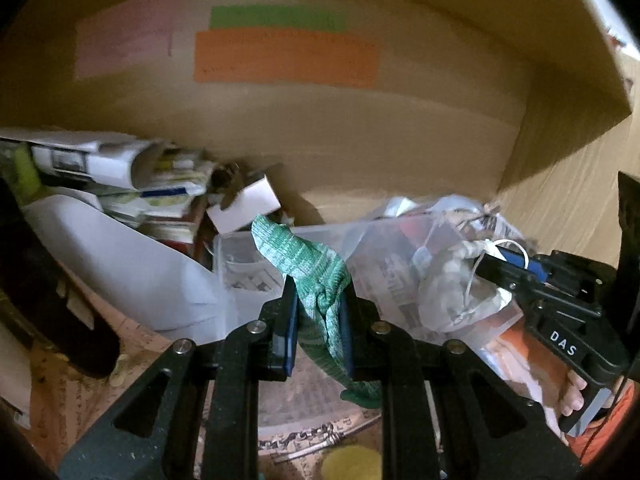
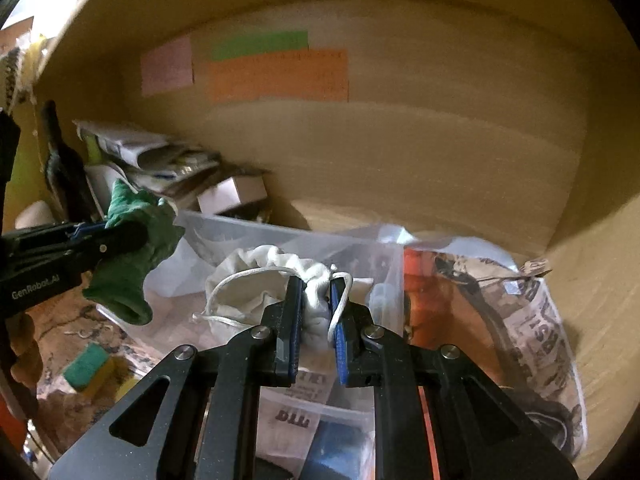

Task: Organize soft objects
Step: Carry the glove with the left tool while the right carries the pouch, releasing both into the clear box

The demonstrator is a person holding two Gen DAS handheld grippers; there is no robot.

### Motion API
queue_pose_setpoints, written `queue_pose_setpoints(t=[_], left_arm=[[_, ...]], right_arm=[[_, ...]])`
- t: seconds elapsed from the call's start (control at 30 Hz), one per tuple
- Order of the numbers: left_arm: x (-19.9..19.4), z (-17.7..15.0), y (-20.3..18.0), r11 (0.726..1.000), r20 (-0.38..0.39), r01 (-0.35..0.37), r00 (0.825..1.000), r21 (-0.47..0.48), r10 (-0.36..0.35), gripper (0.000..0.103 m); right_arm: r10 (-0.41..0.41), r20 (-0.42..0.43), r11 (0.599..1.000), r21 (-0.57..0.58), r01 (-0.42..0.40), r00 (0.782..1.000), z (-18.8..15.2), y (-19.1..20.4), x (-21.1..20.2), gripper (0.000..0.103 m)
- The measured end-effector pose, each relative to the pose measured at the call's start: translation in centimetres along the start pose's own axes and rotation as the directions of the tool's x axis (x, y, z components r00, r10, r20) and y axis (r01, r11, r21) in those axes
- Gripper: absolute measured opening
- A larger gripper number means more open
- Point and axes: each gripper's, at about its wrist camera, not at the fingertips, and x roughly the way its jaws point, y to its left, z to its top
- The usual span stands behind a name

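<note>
My left gripper is shut on a green knitted cloth that sticks up past the fingertips and hangs down below them. It also shows at the left of the right wrist view. My right gripper is shut on the gathered neck of a white drawstring pouch, held over a clear plastic bin. In the left wrist view the right gripper and the pouch are at the right.
A large cardboard box with pink, green and orange labels fills the background. A pile of papers and a small white box lie at the left. A printed plastic bag lies at the right. A green-yellow sponge lies on the patterned surface.
</note>
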Motion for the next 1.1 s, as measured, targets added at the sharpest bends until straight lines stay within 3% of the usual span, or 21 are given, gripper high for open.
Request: queue_pose_setpoints(t=[0.37,0.57,0.63,0.8,1.1], left_arm=[[5.5,-1.2,-0.2,0.999,-0.174,0.033,0.984,-0.01,-0.034,0.018],[5.4,-1.5,-0.3,0.999,-0.195,0.029,0.98,-0.014,-0.031,0.02],[5.2,-1.6,-0.3,0.999,-0.199,0.03,0.979,-0.019,-0.033,0.027],[3.4,-1.7,-0.7,1.0,-0.156,0.017,0.988,-0.004,-0.018,0.048],[-2.9,-1.6,-1.2,1.0,-0.025,0.008,1.0,0.018,-0.008,0.083]], right_arm=[[0.019,-0.154,0.999,-0.03,-0.024,0.988,-1.4,0.4,4.5,0.013],[0.014,-0.169,0.999,-0.033,-0.02,0.986,-1.6,0.4,4.6,0.014],[0.022,-0.185,0.999,-0.037,-0.029,0.982,-1.6,0.4,4.6,0.018],[0.021,-0.184,0.998,-0.056,-0.031,0.983,-1.8,0.7,3.8,0.057],[0.014,-0.114,0.996,-0.085,-0.024,0.993,-1.7,1.1,-0.2,0.079]])
